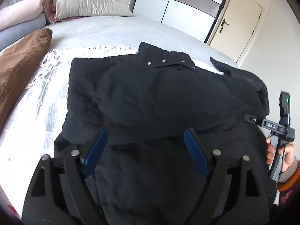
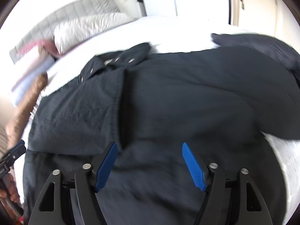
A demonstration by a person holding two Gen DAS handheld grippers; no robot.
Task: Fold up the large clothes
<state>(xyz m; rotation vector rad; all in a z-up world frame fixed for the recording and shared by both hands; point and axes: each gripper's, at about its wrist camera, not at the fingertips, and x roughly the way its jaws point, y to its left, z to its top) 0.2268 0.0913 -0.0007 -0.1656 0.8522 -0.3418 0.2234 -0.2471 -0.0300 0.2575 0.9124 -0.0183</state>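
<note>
Lying spot: the black jacket [image 1: 150,97] was spread flat on the grey bed [image 1: 116,30], partly over a white fringed throw [image 1: 50,86].
Collar: it lay at the far end, its metal snaps [image 1: 163,60] showing, away from both tongs.
Left gripper [image 1: 145,140]: jaws stood wide apart, blue pads [image 1: 95,153] above the near part of the jacket, with no cloth pinched between them.
Right gripper [image 2: 149,150]: jaws likewise spread, pads [image 2: 193,166] over dark fabric beside a lengthwise fold; whether they touched it could not be told through the blur.
Right edge: from the left wrist camera, a hand [image 1: 279,151] held the right tool at the jacket's right edge.
Beside the jacket: a brown cushion [image 1: 20,69] lay at the left.
Head of bed: pillows [image 1: 84,3].
</note>
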